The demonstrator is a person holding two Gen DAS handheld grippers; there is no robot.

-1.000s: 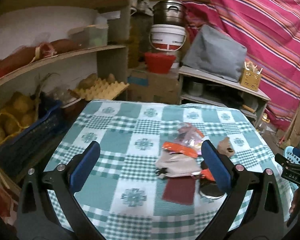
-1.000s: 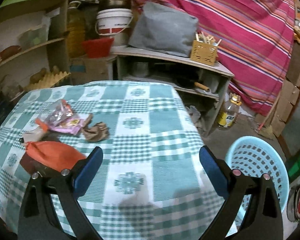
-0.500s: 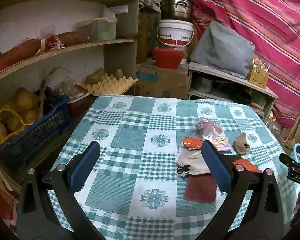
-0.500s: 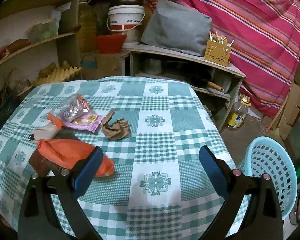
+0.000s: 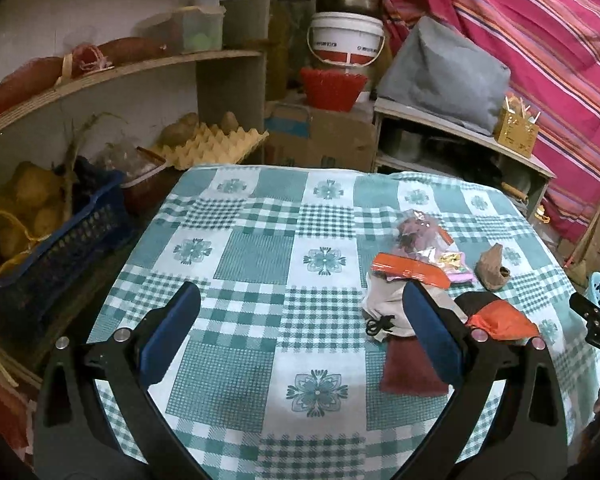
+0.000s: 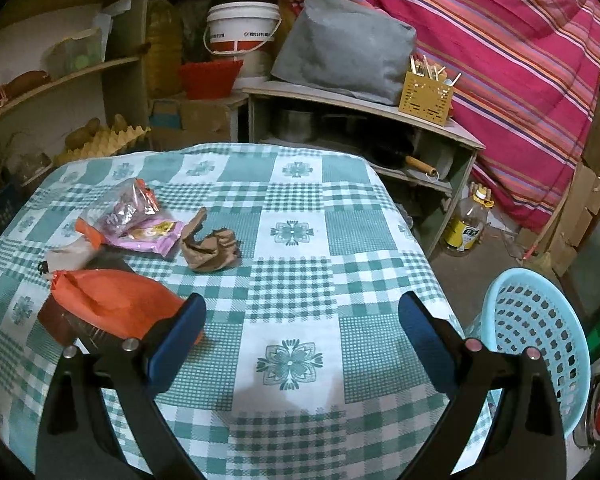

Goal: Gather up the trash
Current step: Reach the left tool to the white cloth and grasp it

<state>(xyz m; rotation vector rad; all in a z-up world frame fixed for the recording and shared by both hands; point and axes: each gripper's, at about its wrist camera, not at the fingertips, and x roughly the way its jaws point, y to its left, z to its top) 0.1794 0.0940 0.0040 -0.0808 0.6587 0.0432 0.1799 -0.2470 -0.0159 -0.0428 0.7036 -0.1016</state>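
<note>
- Orange wrapper [image 6: 112, 300], clear snack bag [image 6: 120, 210] and crumpled brown paper [image 6: 210, 250] lie bunched on the checked tablecloth [image 6: 292, 292], likely gathered for binning.
- Left gripper [image 5: 300, 332] hovers above the cloth, fingers wide, empty.
- Right gripper [image 6: 300, 340] likewise spread, holding nothing.
- Blue basket [image 6: 540, 340] waits on the floor beside the table.

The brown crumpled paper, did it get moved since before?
No. The brown crumpled paper lies on the same tablecloth check beside the pink wrapper; only the cameras pulled back.
</note>
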